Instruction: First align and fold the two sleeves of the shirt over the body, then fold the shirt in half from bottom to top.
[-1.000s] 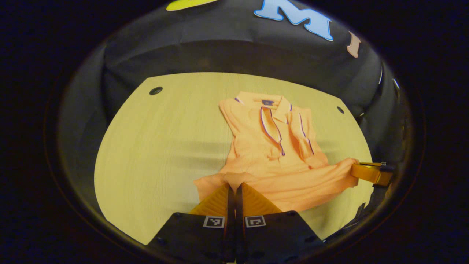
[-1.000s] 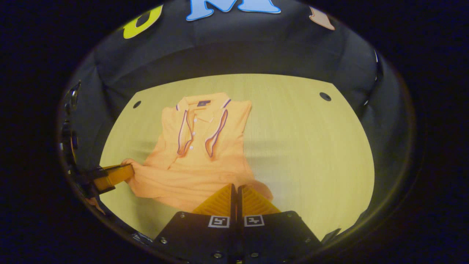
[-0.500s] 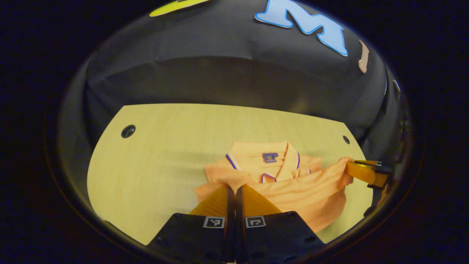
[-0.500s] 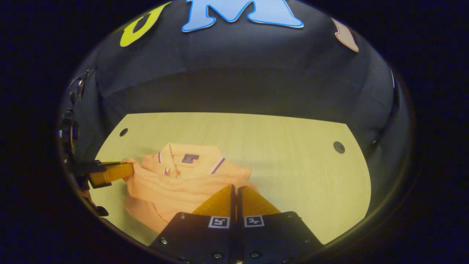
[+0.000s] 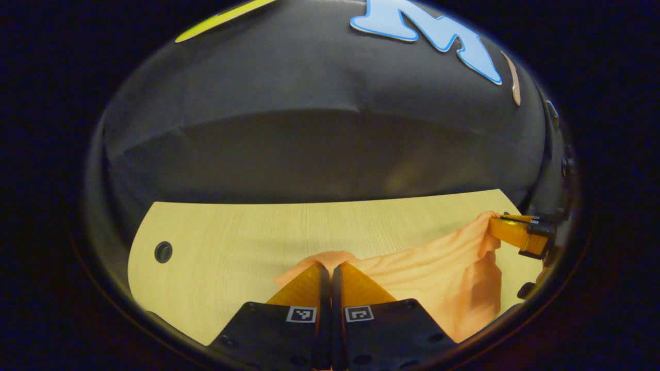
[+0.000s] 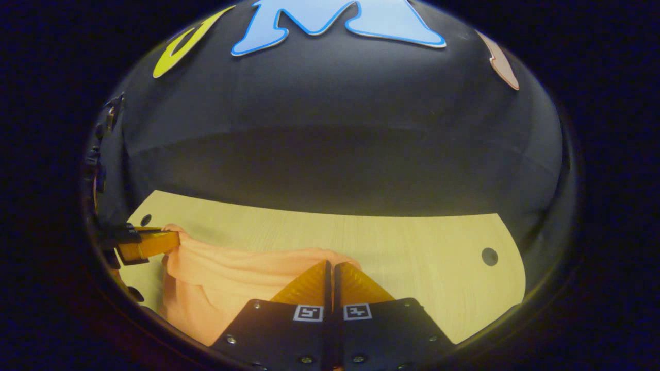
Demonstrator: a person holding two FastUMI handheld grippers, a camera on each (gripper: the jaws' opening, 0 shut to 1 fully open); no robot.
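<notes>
At the bottom centre of the left gripper view, the left gripper (image 5: 326, 272) has its two fingers pressed together on a corner of the soft orange knit shirt (image 5: 438, 273). The fabric stretches from there toward the right edge, where the right gripper (image 5: 508, 232) pinches the other corner. In the right gripper view the same gripper sits bottom centre, fingers clamped on the cloth, which sags in a shallow curve toward the lower left. The hem hangs raised between both tools above the pale wooden table (image 5: 232, 247), probably so the lower half can be carried upward over the body for the bottom-to-top fold. The collar is hidden.
</notes>
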